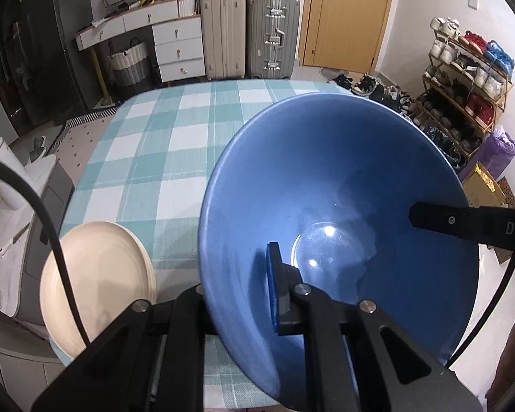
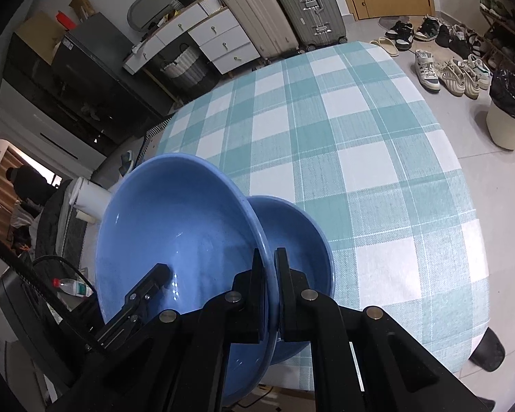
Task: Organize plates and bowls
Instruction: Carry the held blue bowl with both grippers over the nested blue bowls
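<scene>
A large blue bowl point(image 1: 326, 178) fills the left wrist view, tilted and held above the teal checked tablecloth point(image 1: 161, 130). My left gripper point(image 1: 237, 292) is shut on its near rim, one pad inside and the other finger behind the wall. A finger point(image 1: 439, 221) of my right gripper reaches in at the opposite rim. In the right wrist view my right gripper point(image 2: 269, 267) is shut on the large bowl's point(image 2: 175, 226) edge. A smaller blue bowl point(image 2: 302, 240) sits on the cloth just beyond it. A cream plate point(image 1: 103, 285) lies at the table's near left corner.
Past the bowls, the checked table point(image 2: 360, 130) stretches far and to the right. Two suitcases point(image 1: 250, 34) and a white drawer unit point(image 1: 178, 48) stand behind it. A bin with a black bag point(image 2: 508, 116) and shoes point(image 2: 446, 72) are on the floor to the right.
</scene>
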`<state>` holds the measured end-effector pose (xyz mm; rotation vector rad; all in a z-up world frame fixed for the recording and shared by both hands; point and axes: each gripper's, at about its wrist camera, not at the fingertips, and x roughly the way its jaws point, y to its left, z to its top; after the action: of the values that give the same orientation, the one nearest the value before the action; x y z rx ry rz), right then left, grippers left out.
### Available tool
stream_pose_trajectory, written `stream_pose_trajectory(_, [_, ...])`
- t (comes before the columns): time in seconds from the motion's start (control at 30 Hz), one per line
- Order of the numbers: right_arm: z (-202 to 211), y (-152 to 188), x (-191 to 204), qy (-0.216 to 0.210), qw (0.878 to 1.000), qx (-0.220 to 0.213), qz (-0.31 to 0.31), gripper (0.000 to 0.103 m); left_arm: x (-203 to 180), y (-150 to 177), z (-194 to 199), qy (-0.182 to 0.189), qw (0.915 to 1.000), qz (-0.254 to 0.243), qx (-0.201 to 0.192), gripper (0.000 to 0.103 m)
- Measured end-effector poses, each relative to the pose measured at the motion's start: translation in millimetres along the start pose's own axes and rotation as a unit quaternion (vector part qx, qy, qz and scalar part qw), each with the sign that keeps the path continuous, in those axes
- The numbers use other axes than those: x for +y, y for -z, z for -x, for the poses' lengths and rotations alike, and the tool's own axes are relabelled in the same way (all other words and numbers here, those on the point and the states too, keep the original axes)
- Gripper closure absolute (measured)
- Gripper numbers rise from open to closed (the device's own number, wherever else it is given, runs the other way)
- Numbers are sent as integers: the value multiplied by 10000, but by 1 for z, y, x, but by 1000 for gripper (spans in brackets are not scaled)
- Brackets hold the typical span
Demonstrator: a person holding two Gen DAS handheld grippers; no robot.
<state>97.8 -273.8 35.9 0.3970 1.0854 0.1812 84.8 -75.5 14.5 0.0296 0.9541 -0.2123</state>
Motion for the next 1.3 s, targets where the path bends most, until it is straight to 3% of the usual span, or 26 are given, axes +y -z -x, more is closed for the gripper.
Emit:
stream_pose_trajectory(0.8, [-22,8,-18,292,9993,217,55,98,-12,10,-28,-138,9992,-133,353,91])
stream_pose_trajectory(1.3, [-26,14,-23,535,9982,13,253,95,-26,11,-41,-447,9971,-461,405,85])
